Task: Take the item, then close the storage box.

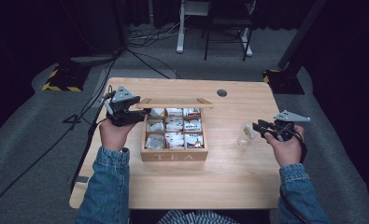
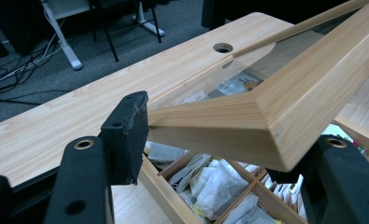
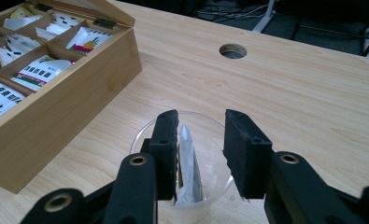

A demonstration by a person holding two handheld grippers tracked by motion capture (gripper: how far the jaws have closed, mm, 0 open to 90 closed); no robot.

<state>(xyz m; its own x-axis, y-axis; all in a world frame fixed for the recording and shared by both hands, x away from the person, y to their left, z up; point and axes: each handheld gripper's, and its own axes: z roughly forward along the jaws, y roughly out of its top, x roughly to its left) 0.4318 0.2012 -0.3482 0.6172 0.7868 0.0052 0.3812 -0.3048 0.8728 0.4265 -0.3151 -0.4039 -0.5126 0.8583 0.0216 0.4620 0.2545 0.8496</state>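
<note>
A wooden box marked TEA (image 1: pixel 174 156) stands mid-table, its compartments full of tea bags (image 2: pixel 219 182). Its glass-paned lid (image 1: pixel 175 105) is lifted about level above the box. My left gripper (image 1: pixel 142 112) is shut on the lid's left corner (image 2: pixel 275 107), which sits between the jaws of that gripper (image 2: pixel 233 126). To the right of the box stands a clear plastic cup (image 1: pixel 244 135). My right gripper (image 1: pixel 256 126) is open over the cup (image 3: pixel 210 121). One tea bag (image 3: pixel 187 163) stands in the cup against the left pad (image 3: pixel 168 144) of the right gripper (image 3: pixel 201 135).
A round cable hole (image 1: pixel 222 93) lies in the table behind the box, also visible in the right gripper view (image 3: pixel 232 50). Bare wood spreads in front of the box and to the right of the cup. Cables, stand bases and desk legs (image 1: pixel 180 28) are on the floor beyond the far edge.
</note>
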